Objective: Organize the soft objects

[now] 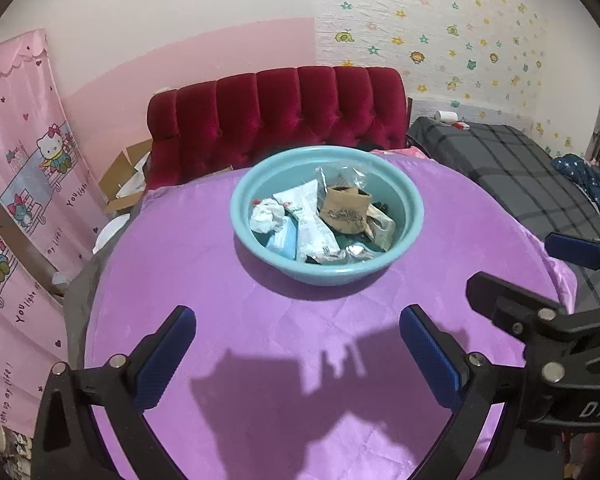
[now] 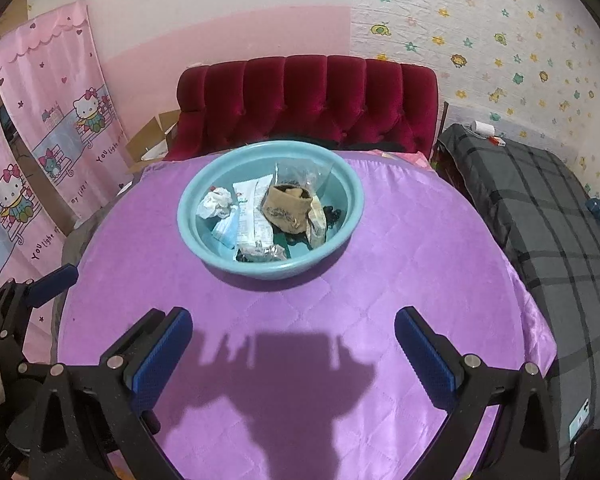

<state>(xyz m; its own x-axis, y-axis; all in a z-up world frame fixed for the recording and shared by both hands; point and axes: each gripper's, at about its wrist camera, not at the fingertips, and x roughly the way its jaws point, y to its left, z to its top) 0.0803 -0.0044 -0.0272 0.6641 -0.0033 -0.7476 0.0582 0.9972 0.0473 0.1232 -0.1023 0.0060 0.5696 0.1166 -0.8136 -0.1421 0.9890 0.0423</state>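
Note:
A light blue bowl (image 1: 410,216) (image 2: 188,220) stands on the purple quilted table cover (image 1: 204,280) (image 2: 420,264). Inside lie a crumpled white wrapper (image 1: 266,216) (image 2: 216,204), a long white packet (image 1: 310,220) (image 2: 252,212), a tan pouch (image 1: 346,212) (image 2: 286,210), a clear plastic bag (image 1: 336,174) (image 2: 300,172) and other small packets. My left gripper (image 1: 298,320) hangs open over the bare cover in front of the bowl, holding nothing. My right gripper (image 2: 294,322) is likewise open and empty; it also shows at the right edge of the left wrist view as the right gripper (image 1: 520,260).
A red tufted chair back (image 1: 276,116) (image 2: 308,100) stands just behind the table. A grey plaid blanket (image 1: 520,172) (image 2: 540,216) covers furniture on the right. Pink cartoon curtains (image 1: 24,184) (image 2: 40,148) hang left, with a cardboard box (image 1: 124,180) by the wall.

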